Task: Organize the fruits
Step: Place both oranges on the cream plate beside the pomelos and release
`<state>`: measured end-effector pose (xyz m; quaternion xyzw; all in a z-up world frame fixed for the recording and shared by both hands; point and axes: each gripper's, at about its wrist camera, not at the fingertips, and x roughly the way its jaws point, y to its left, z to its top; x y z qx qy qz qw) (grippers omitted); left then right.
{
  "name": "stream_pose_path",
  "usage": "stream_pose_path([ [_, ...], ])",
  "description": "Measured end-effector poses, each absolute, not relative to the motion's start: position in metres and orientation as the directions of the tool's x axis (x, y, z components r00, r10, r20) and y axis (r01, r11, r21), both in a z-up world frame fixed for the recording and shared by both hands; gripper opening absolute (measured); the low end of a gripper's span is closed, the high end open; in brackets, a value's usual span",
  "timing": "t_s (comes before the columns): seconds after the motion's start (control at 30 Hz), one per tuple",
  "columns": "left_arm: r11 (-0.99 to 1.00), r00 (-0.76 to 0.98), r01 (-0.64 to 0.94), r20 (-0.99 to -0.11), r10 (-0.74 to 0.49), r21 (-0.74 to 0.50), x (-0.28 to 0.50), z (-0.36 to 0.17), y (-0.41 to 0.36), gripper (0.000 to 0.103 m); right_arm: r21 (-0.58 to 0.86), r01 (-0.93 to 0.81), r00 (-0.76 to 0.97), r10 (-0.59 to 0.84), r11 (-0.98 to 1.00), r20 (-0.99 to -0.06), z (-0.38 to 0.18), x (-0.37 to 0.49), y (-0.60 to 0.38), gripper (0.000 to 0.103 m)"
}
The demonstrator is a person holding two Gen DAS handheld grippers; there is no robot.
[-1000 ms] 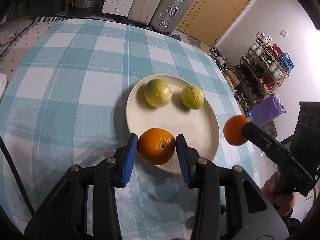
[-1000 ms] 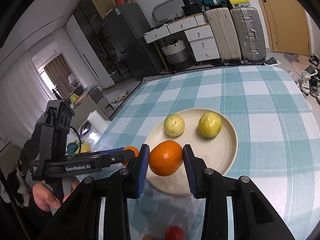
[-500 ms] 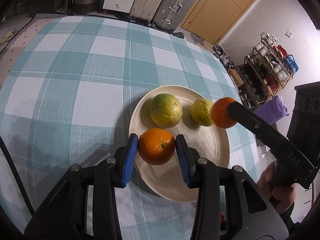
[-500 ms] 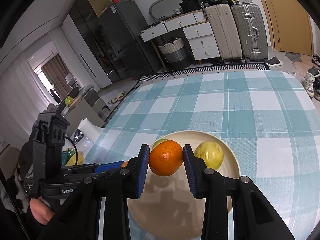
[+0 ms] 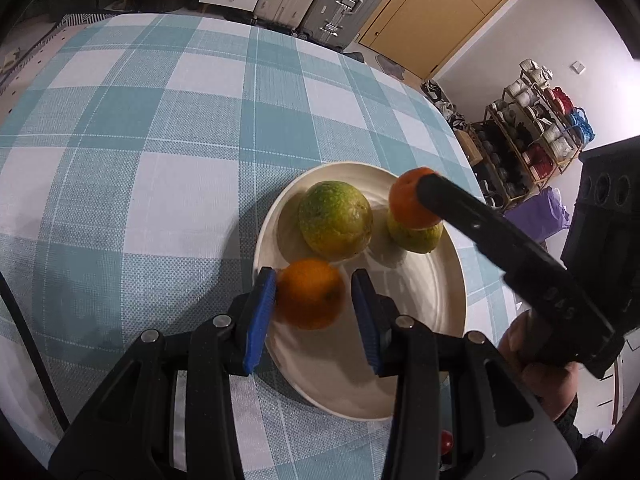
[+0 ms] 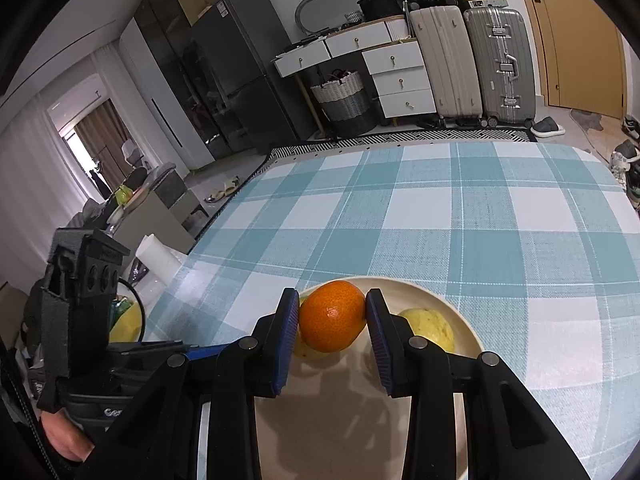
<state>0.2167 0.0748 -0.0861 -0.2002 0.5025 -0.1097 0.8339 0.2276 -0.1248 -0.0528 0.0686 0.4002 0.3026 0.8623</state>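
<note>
**Two oranges coming in over plate on checked table**

Sitting on a teal-and-white checked tablecloth point(image 5: 168, 136): cream plate point(image 5: 416, 368), landmark for everything below. Standing beyond the plate, past the far table edge: two suitcases point(image 6: 472, 60), white drawers point(image 6: 400, 76), wicker basket point(image 6: 344, 96), dark fridge point(image 6: 228, 80). Wooden door point(image 5: 436, 12) far right of the plate, cluttered shelf rack point(image 5: 536, 128) off its right side.

Lying on the plate's far half: large green fruit point(image 5: 335, 220) and smaller green fruit point(image 5: 416, 236), close together.

Left gripper point(image 5: 314, 300) hanging over the plate's near-left rim, jaws spread slightly wider than orange point(image 5: 310, 294); blurred orange touching left pad only, gap showing at right pad. Right gripper point(image 6: 332, 322) pinching second orange point(image 6: 332, 316) firmly, hovering above the smaller green fruit.

Differing from a second ago: left jaws loosening off their orange, previously clamped. Right gripper moving from outside the plate's right rim to over the plate. Both cameras advancing toward the plate.
</note>
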Motion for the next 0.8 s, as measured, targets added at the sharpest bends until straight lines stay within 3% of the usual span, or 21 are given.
stream_pose_path([
  [0.23,0.888,0.485,-0.001,-0.777,-0.401,-0.459,0.22,-0.081,0.074,0.036,0.298,-0.466,0.51,0.528,0.833,-0.679,-0.06,0.232,-0.115,0.035],
  [0.4,0.891,0.516,0.003,-0.762,-0.391,-0.454,0.216,-0.069,0.074,0.036,0.281,-0.47,0.546,0.526,0.837,-0.652,-0.049,0.225,-0.116,0.057],
  [0.8,0.911,0.551,-0.004,-0.761,-0.342,-0.412,0.176,-0.041,0.072,0.036,0.32,-0.421,0.619,0.527,0.849,-0.583,-0.013,0.19,-0.158,0.064],
])
